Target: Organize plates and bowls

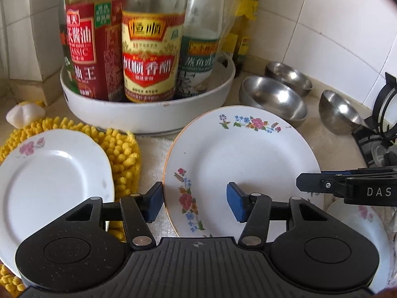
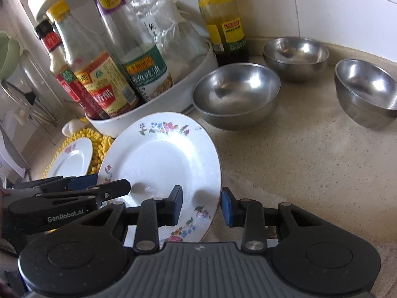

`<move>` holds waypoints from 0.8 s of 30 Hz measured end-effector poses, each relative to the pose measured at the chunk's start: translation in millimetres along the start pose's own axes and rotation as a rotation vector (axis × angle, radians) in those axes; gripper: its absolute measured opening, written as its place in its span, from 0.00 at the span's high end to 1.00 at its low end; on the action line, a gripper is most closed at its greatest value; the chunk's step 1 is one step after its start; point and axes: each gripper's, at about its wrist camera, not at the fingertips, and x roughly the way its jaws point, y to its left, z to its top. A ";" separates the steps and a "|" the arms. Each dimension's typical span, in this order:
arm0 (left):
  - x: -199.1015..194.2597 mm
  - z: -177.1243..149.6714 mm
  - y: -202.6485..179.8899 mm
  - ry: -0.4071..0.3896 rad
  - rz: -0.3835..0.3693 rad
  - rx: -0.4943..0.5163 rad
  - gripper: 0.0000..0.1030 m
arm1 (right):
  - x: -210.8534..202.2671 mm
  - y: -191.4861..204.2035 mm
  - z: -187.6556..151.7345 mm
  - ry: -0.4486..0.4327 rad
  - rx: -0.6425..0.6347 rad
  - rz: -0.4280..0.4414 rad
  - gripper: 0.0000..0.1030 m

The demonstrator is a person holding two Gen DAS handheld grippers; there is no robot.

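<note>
A white floral plate (image 1: pixel 238 159) lies on the counter, also in the right wrist view (image 2: pixel 163 159). My left gripper (image 1: pixel 194 202) is open with its jaws astride the plate's left rim. My right gripper (image 2: pixel 201 206) is open astride the plate's right rim; it shows from the side in the left wrist view (image 1: pixel 342 186). A second floral plate (image 1: pixel 49 173) lies to the left on a yellow mat (image 1: pixel 121 149). A third white dish (image 1: pixel 362 226) sits at the lower right. Three steel bowls (image 2: pixel 235 92) (image 2: pixel 296 57) (image 2: pixel 367 92) stand behind.
A white round tray (image 1: pixel 148 116) of sauce bottles (image 1: pixel 151 54) stands behind the plates. A garlic bulb (image 1: pixel 24 114) lies at the left. Tiled walls (image 1: pixel 322 24) form a corner. A black stove grate (image 1: pixel 382 124) is at the right. Beige counter (image 2: pixel 310 161) lies right of the plate.
</note>
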 end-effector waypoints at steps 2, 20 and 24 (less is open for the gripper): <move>-6.1 2.2 -1.7 -0.013 -0.008 -0.005 0.40 | -5.9 0.0 1.2 -0.015 0.009 0.000 0.46; -55.6 -1.0 -57.3 -0.095 -0.092 0.060 0.38 | -86.0 -19.7 -22.2 -0.110 0.057 -0.030 0.45; -59.6 -11.0 -75.7 -0.089 -0.113 0.082 0.38 | -105.9 -31.7 -38.4 -0.111 0.081 -0.049 0.45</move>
